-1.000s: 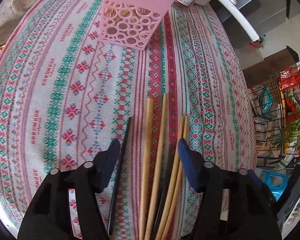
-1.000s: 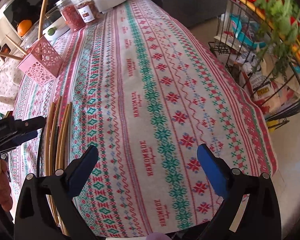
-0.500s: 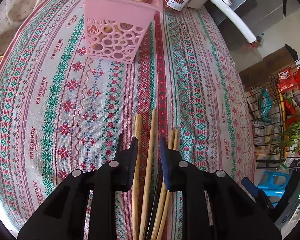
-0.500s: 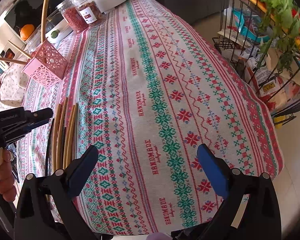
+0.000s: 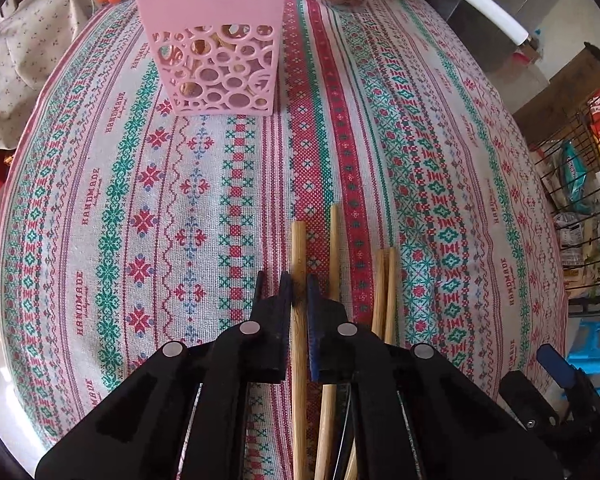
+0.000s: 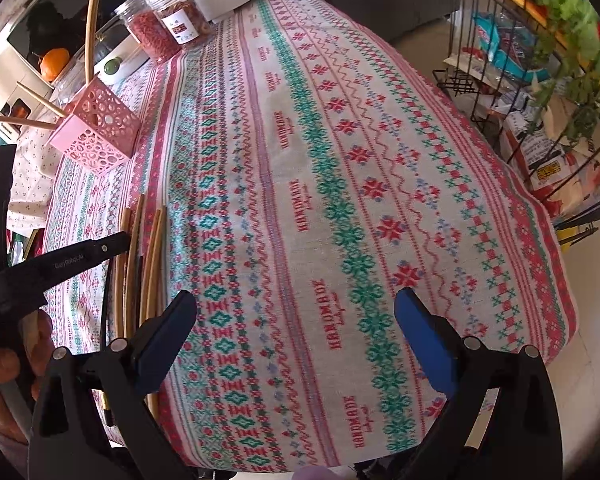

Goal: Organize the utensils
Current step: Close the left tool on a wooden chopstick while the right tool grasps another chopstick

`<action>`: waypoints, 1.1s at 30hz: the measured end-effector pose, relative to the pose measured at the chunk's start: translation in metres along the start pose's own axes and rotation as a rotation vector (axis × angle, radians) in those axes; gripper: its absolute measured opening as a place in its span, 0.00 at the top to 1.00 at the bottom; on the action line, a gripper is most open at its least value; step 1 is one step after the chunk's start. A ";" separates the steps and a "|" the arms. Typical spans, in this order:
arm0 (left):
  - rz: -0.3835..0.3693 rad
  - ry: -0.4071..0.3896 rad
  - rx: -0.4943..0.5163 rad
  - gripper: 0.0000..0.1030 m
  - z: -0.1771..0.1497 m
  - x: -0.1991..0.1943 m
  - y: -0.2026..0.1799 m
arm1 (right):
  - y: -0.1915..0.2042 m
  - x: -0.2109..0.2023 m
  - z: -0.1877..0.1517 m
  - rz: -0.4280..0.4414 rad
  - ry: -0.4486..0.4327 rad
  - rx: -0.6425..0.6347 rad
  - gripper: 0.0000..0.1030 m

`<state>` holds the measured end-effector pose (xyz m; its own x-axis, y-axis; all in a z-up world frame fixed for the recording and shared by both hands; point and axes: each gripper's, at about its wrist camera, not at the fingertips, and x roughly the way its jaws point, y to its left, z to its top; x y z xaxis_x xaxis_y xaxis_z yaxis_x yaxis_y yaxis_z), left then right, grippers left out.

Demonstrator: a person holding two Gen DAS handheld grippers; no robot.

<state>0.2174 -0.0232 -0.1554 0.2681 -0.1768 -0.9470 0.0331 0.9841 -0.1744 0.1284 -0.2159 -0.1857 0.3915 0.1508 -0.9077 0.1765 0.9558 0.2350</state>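
the left gripper (image 5: 299,294) has just closed its jaws on one wooden chopstick (image 5: 299,248) lying on the bench (image 5: 440,160). it looks ready to lift toward the pink basket (image 5: 214,46). the right gripper (image 6: 296,320) hovers with jaws wide, empty.

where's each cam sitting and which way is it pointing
Left wrist: on the left hand-held gripper, looking down its fingers, shut on a wooden chopstick, toward the pink basket.
Right wrist: on the right hand-held gripper, open over the tablecloth; a hand shows at the left edge.
Shared: basket, chopsticks, tablecloth, and each view shows the other gripper.
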 end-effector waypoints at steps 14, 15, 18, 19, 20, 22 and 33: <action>-0.118 -0.088 -0.074 0.94 -0.013 -0.064 0.058 | 0.067 0.036 0.039 0.057 0.085 -0.032 0.07; -0.119 -0.090 -0.078 0.94 -0.014 -0.067 0.061 | 0.068 0.041 0.041 0.062 0.097 -0.016 0.07; -0.111 -0.100 -0.089 0.94 -0.022 -0.081 0.078 | 0.075 0.050 0.044 0.051 0.105 0.015 0.07; -0.116 -0.102 -0.094 0.94 -0.022 -0.084 0.081 | 0.078 0.052 0.046 0.051 0.099 0.021 0.08; -0.119 -0.105 -0.098 0.94 -0.024 -0.086 0.084 | 0.080 0.052 0.047 0.052 0.091 0.026 0.08; -0.119 -0.112 -0.104 0.94 -0.025 -0.091 0.090 | 0.088 0.049 0.049 0.069 0.068 0.028 0.12; -0.132 -0.126 -0.138 0.93 -0.028 -0.101 0.106 | 0.131 0.059 0.050 0.126 0.056 -0.039 0.46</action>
<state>0.1666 0.0983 -0.0857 0.3888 -0.2922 -0.8738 -0.0535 0.9396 -0.3380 0.2203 -0.0942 -0.1908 0.3576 0.2834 -0.8898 0.0929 0.9373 0.3358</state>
